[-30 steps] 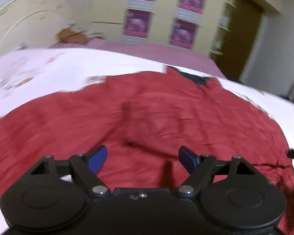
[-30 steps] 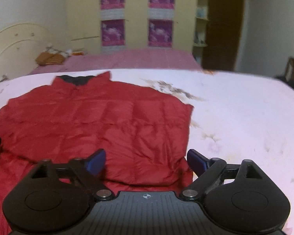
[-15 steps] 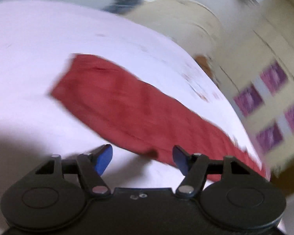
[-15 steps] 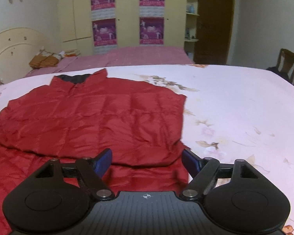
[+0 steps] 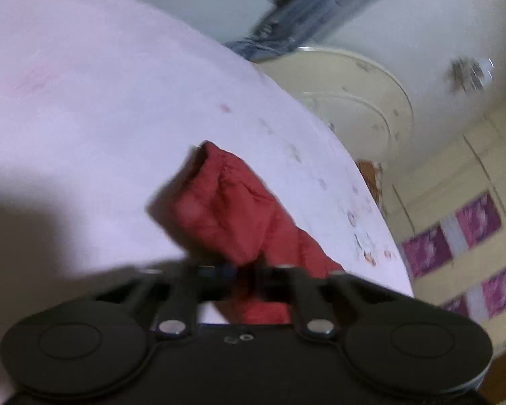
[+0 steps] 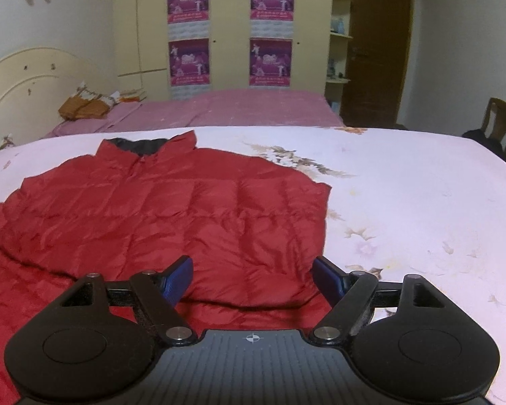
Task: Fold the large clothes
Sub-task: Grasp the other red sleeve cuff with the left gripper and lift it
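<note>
A red puffer jacket (image 6: 172, 216) lies flat on the white floral bedsheet (image 6: 404, 202), its dark collar at the far end. Its right sleeve is folded across the body. My right gripper (image 6: 251, 276) is open and empty over the jacket's near hem. In the blurred left wrist view, my left gripper (image 5: 249, 275) is shut on the jacket's left sleeve (image 5: 232, 206). The sleeve stretches away from the fingers, with its cuff lifted at the far end.
A second bed with a pink cover (image 6: 219, 108) and an orange bundle (image 6: 81, 108) stands behind. A cream headboard (image 6: 23, 81) is at the left, a wardrobe with purple posters (image 6: 229, 30) at the back, a wooden chair (image 6: 499, 125) at the right.
My left gripper swung from the jacket body out to the sleeve and closed on it. My right gripper stayed open over the hem and moved slightly closer.
</note>
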`<state>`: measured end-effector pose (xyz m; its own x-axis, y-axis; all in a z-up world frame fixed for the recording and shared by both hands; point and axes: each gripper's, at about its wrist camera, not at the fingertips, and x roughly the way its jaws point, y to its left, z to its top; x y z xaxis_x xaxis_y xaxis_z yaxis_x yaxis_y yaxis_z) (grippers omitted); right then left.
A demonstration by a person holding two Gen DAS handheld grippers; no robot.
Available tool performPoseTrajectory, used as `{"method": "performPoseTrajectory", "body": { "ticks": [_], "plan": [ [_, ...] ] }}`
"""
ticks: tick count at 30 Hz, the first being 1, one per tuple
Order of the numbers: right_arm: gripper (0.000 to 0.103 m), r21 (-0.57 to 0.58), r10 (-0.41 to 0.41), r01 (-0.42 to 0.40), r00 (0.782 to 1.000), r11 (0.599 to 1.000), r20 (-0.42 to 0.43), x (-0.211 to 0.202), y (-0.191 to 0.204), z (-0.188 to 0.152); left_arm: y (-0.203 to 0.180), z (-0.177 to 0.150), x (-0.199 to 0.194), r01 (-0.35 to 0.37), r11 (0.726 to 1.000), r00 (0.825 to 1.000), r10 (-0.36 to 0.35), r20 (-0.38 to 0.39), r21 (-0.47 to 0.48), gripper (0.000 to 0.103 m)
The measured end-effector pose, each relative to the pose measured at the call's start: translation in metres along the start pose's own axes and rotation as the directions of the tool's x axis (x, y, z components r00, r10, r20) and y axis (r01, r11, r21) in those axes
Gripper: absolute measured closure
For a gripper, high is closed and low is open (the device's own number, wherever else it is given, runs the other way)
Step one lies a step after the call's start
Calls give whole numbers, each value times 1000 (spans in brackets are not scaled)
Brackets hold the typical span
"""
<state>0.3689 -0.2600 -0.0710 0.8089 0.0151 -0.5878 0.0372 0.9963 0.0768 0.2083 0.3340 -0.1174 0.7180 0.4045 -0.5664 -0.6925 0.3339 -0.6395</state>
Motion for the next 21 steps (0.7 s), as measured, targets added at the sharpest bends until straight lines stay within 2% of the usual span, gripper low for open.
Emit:
{"method": "performPoseTrajectory", "body": {
  "ticks": [2,4,7,9,13,15,17,18,21],
  "plan": [
    [25,17,-12,12,1000,1000,-2,3,-4,3,-17,2,-5,33,997,999,-35,29,76,96],
    [25,27,-21,22,1000,999,-13,6,-6,6,-44,-2,-13,97,981,994,-105,40,170,97],
    [25,48,-44,44,999,998,-10,7,-8,8,-95,-22,-17,191,926,979,-202,1,325,97],
    [25,71,-48,48,999,996,-14,8,-10,8,-133,-43,-15,268,873,962,-268,-59,407,97],
    [25,95,-59,60,998,994,-9,6,-13,9,-201,-91,-7,374,754,926,-332,-179,539,97],
    [25,108,-65,65,998,992,-9,4,-15,9,-231,-116,1,419,698,908,-331,-257,581,97],
    [25,125,-69,70,998,990,-10,3,-18,9,-257,-149,4,436,631,900,-301,-316,641,97],
    [25,137,-71,72,997,988,-13,3,-20,9,-269,-167,5,458,592,889,-290,-354,663,97],
    [25,175,-75,76,997,982,-14,3,-27,9,-286,-213,-2,518,506,855,-280,-437,690,97]
  ]
}}
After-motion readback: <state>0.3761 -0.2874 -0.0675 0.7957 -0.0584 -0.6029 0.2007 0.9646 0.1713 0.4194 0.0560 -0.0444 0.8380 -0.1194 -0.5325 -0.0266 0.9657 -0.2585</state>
